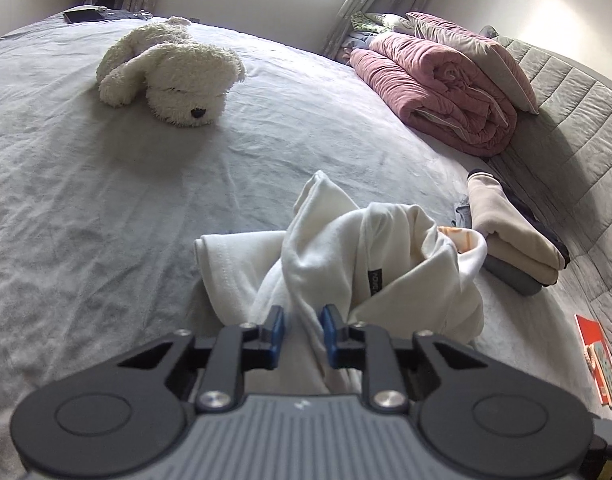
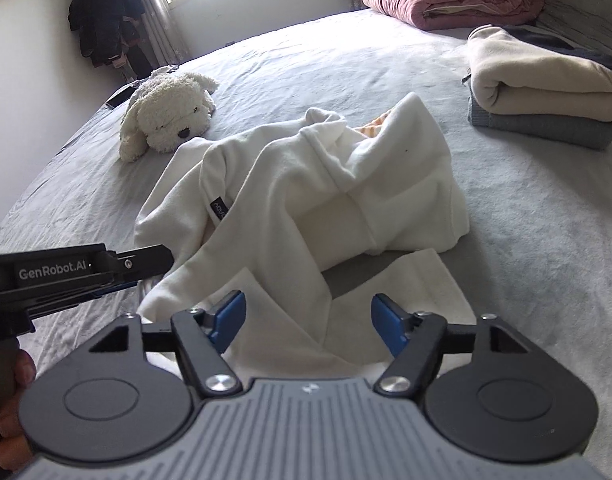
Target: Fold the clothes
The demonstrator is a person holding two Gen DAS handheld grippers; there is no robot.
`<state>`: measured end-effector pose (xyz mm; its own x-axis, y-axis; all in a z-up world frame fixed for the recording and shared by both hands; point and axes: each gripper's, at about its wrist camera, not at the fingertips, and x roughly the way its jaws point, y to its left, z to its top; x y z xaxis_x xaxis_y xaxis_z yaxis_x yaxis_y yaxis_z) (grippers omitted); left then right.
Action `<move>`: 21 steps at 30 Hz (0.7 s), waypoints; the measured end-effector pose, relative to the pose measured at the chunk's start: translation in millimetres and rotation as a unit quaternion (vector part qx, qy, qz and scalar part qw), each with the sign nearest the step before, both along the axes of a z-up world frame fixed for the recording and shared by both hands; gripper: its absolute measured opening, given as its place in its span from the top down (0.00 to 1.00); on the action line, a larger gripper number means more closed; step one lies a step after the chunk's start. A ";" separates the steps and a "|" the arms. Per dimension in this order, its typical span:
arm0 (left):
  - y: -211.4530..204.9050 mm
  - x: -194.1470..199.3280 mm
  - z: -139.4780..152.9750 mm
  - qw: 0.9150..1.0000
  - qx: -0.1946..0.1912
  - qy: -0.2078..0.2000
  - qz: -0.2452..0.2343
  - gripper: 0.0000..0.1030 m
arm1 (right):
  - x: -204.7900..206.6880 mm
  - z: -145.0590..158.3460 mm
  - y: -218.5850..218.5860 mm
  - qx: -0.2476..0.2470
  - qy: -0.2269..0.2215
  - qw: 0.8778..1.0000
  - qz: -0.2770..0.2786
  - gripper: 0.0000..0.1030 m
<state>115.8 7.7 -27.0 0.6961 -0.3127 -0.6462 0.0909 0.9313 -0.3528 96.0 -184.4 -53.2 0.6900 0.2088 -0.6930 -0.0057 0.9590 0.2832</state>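
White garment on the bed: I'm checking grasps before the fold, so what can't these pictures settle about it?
- White garment, both views: bunched, so its shape and orange-printed inside stay hidden.
- Right gripper, right wrist view: whether its jaws touch the cloth between them is unclear.
- Black label, both views: too small to read.

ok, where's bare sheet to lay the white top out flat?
Widest bare grey sheet is between the plush dog and the white top. Another strip runs from the top toward the pink quilt. Crowded on the right: the folded stack sits close by.
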 end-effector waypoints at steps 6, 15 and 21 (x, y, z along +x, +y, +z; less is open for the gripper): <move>3.7 -5.8 1.3 1.000 -0.006 -0.007 0.021 0.92 | -2.8 -2.1 10.6 0.013 0.003 1.000 0.017 0.79; 19.8 -18.8 10.8 0.998 -0.034 -0.016 0.051 0.93 | -23.8 19.9 8.0 -0.012 -0.044 0.999 0.009 0.88; 34.5 -33.7 19.2 0.997 -0.046 -0.022 0.063 0.93 | -39.1 32.4 -1.1 -0.006 -0.061 0.998 0.001 0.89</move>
<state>82.1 42.2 -7.9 0.7611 -0.2773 -0.5864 -0.0069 0.9005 -0.4348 57.0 -185.5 -20.8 0.7695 0.2018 -0.6059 -0.0412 0.9625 0.2683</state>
